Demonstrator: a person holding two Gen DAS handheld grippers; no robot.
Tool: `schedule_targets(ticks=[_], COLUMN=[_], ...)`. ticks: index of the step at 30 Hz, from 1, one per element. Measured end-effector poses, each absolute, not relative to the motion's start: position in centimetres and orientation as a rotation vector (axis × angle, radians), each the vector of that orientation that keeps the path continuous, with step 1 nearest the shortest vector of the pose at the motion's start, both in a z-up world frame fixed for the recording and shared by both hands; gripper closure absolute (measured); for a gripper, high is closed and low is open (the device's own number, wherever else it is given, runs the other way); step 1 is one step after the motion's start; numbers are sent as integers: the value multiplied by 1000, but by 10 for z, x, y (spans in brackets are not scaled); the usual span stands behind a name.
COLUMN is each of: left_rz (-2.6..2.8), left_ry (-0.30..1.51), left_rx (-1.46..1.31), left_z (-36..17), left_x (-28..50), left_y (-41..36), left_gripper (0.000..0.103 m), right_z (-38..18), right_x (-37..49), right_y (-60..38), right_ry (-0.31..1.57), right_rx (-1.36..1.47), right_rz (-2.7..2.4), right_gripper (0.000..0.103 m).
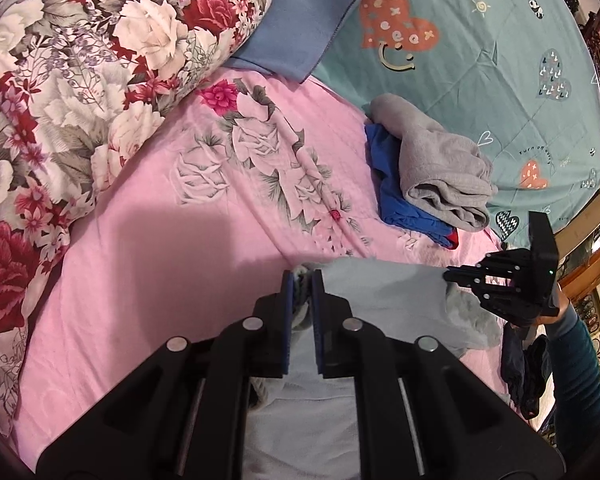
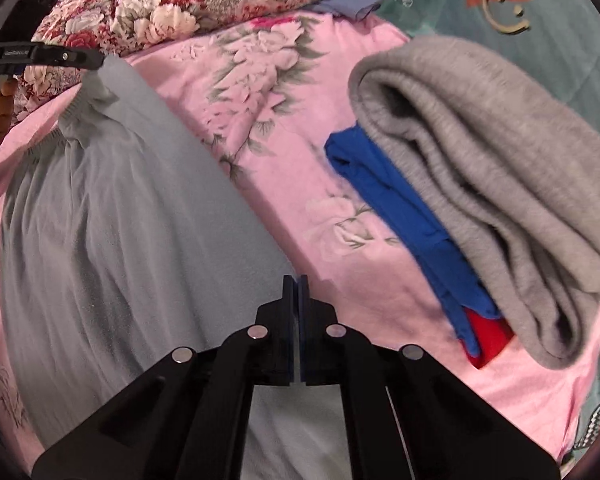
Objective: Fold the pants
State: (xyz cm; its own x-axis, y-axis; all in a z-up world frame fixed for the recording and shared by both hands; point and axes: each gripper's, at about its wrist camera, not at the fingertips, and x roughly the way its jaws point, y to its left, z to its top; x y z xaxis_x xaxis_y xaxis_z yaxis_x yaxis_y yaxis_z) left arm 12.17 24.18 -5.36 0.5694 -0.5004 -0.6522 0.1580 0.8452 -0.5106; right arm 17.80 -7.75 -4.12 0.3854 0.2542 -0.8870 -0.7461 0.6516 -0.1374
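Observation:
Pale grey-blue pants lie on the pink floral sheet, elastic waistband at the far left of the right wrist view. My left gripper is shut on a bunched bit of the waistband, and it shows again as the left gripper lifting that corner. My right gripper is shut on the pants' edge, with a thin strip of cloth showing between its pads. From the left wrist view the right gripper sits at the far right end of the pants, held by a person's hand in a teal sleeve.
A stack of folded clothes lies to the right: grey sweatpants on a blue garment and something red. A rolled floral quilt borders the left, a teal blanket the far right. Dark garments hang at the bed's edge.

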Motion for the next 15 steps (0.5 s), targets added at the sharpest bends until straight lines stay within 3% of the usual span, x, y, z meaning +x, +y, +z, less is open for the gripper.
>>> schedule_targets(ticks=[10,12,15], left_rz=[-380,-365,-299], left_ry=[896,931,954], left_rx=[-436,-507,-543], left_z=[-47,-55,-65], left_x=[104,112,122], left_y=[249,260,271], left_gripper=[96,87,62], right_z=[-15,-21,-27], right_x=[121,126,135], right_y=[-74,-71,-70], right_ry=[881,886,889], right_rx=[-626,-626,-618], right_rz=[630,596,571], right_gripper=[102,102,102])
